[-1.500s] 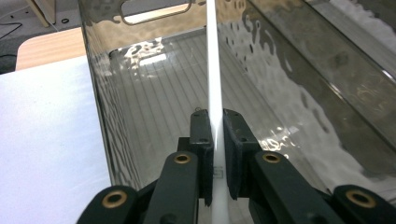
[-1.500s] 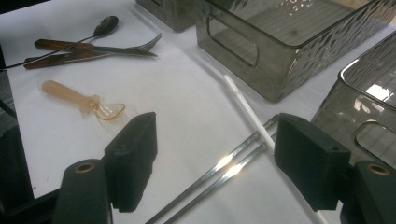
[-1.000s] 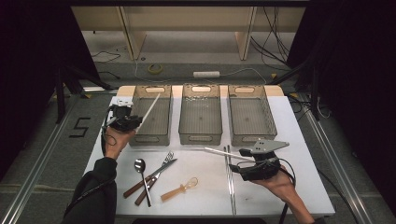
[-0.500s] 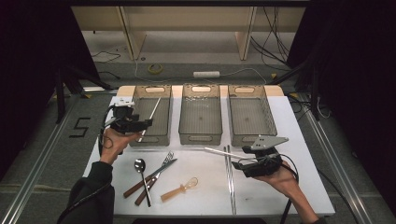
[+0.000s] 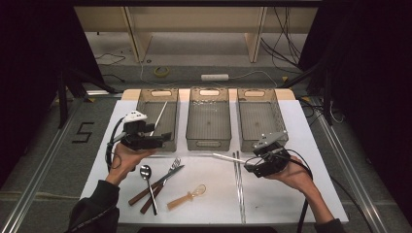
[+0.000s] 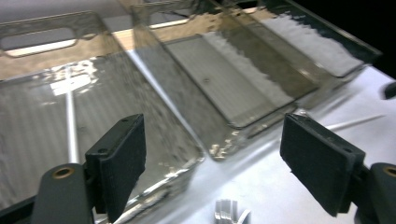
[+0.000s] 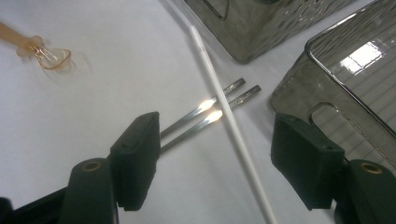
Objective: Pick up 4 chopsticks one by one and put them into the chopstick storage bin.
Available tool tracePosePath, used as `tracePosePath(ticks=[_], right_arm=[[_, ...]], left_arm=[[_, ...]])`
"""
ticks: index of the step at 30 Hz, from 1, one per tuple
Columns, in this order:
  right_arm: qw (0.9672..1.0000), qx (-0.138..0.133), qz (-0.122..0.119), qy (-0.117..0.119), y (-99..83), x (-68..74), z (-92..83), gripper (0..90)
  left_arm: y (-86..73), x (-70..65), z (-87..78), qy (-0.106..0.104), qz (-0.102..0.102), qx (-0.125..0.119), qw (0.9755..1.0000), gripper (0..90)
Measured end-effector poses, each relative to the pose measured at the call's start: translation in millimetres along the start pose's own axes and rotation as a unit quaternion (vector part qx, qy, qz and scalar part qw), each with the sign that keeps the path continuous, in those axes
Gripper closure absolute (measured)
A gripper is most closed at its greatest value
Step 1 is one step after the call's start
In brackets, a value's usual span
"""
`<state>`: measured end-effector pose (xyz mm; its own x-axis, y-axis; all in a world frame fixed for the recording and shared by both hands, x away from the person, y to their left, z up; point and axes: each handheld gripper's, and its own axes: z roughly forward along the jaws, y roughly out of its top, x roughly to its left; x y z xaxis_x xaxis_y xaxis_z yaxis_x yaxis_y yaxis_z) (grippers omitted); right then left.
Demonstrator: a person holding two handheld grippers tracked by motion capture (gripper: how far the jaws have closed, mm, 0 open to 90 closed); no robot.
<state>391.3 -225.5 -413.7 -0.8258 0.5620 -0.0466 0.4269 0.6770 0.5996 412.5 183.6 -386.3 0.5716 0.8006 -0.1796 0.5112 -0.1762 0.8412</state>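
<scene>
surface: white table point(image 5: 301, 121) | far edge: three clear bins point(image 5: 209, 121) side by side | near left: metal spoon point(image 5: 147, 175), fork point(image 5: 171, 167) and knife point(image 5: 167, 175) with brown handles, overlapping | beside them: amber plastic spoon point(image 5: 187, 196) | centre-right: pair of metal chopsticks point(image 5: 238, 187), white stick point(image 7: 224, 107) lying across them

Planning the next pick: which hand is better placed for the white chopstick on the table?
Right: the right gripper, jaws open, straddles the white chopstick. The left gripper, jaws just opened and empty, hovers by the left bin.

Metal spoon point(image 5: 147, 175), fork point(image 5: 167, 171), knife with wooden handle point(image 5: 154, 184), amber plastic spoon point(image 5: 187, 196), middle bin point(image 5: 208, 118).
</scene>
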Motion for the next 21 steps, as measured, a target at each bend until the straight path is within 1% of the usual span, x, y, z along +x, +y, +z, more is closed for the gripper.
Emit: tracePosePath(ticks=[2, 3, 5, 6, 8, 9, 13, 14, 16, 17, 19, 21], right_arm=[[0.9999, 0.014, -0.002, 0.003, 1.3, -2.2, 1.3, 35.3], [0.9997, 0.021, -0.006, 0.005, 1.6, -4.0, 2.1, 35.9], [0.9993, 0.037, -0.007, 0.006, 2.4, -6.8, 3.0, 36.9], [0.9990, 0.044, -0.006, 0.011, 2.6, -8.4, 3.8, 37.0], [0.9983, 0.057, -0.008, 0.009, 3.0, -10.7, 6.8, 39.6], [0.9979, 0.063, -0.012, 0.010, 3.1, -12.0, 8.7, 41.2], [0.9966, 0.082, -0.010, 0.008, 3.8, -16.6, 17.5, 44.9], [0.9962, 0.086, -0.008, 0.010, 3.9, -17.8, 19.5, 44.9], [0.9953, 0.097, -0.005, 0.006, 4.2, -19.7, 22.9, 46.3], [0.9949, 0.101, -0.007, 0.008, 4.3, -21.0, 24.4, 47.3], [0.9947, 0.102, -0.006, 0.009, 4.7, -22.7, 27.5, 47.8], [0.9938, 0.111, -0.005, 0.010, 5.7, -23.4, 30.0, 48.7]], left_arm=[[-3.3, -6.3, -2.0, -0.004, 0.009, 0.000, 1.0000, 20.7], [-5.2, -9.5, -2.7, -0.008, 0.010, -0.001, 0.9999, 20.1], [-9.4, -16.2, -4.1, -0.014, 0.015, -0.001, 0.9998, 19.8], [-12.0, -19.9, -4.5, -0.016, 0.016, -0.001, 0.9997, 19.8], [-16.8, -26.0, -4.9, -0.020, 0.027, 0.005, 0.9994, 19.6], [-19.1, -28.6, -5.1, -0.022, 0.027, 0.005, 0.9994, 19.5], [-29.5, -35.3, -6.7, -0.030, 0.028, 0.001, 0.9992, 19.5], [-31.8, -36.6, -6.8, -0.032, 0.031, 0.004, 0.9990, 19.4], [-35.7, -39.4, -7.2, -0.033, 0.035, 0.002, 0.9989, 18.8], [-37.4, -40.6, -7.5, -0.036, 0.036, 0.001, 0.9987, 18.8], [-40.7, -43.2, -7.5, -0.041, 0.041, -0.002, 0.9983, 18.8], [-43.8, -46.2, -7.2, -0.038, 0.049, -0.003, 0.9981, 18.6]])
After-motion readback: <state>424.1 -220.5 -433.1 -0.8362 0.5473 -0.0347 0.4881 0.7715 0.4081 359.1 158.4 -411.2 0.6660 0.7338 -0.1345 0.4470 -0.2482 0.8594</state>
